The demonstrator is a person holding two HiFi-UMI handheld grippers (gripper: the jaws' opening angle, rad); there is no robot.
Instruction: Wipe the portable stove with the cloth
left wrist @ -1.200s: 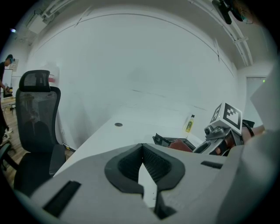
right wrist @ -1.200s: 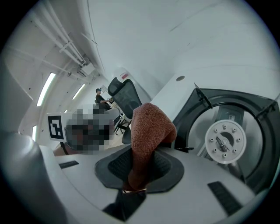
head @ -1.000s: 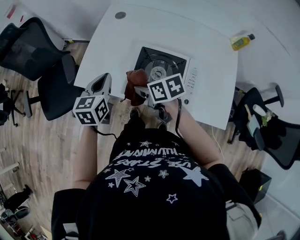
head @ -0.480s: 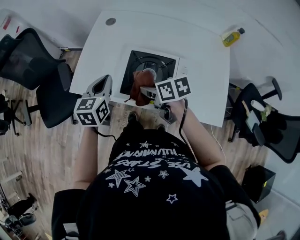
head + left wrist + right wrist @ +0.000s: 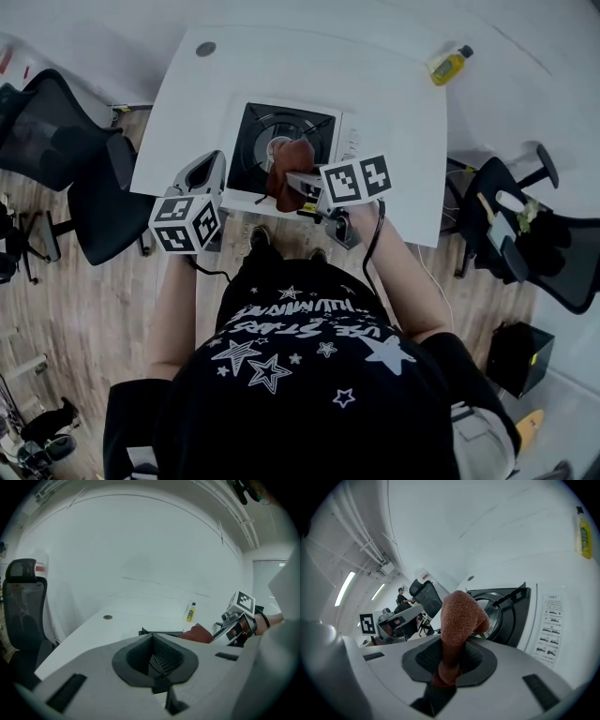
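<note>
The portable stove [image 5: 251, 141] has a white body and a black top with a round burner, and it sits near the front edge of the white table [image 5: 394, 94]. My right gripper [image 5: 289, 184] is shut on a rust-brown cloth [image 5: 294, 161], which hangs over the stove's front, next to the burner. In the right gripper view the cloth [image 5: 459, 620] stands up between the jaws of the right gripper [image 5: 447, 667], with the stove [image 5: 506, 616] just beyond. My left gripper [image 5: 208, 171] hovers at the table's edge left of the stove, jaws together and empty. The left gripper [image 5: 156, 665] looks past the stove [image 5: 159, 632].
A yellow bottle [image 5: 448, 66] lies at the table's far right corner. A round grommet [image 5: 205, 48] sits at the far left. Black office chairs stand to the left [image 5: 56, 122] and right [image 5: 553, 253] on the wood floor. A printed label [image 5: 551, 630] covers the stove's right side.
My right gripper has carried the cloth from the stove's front-left edge further onto the stove top, toward the burner. The left gripper has barely moved.
</note>
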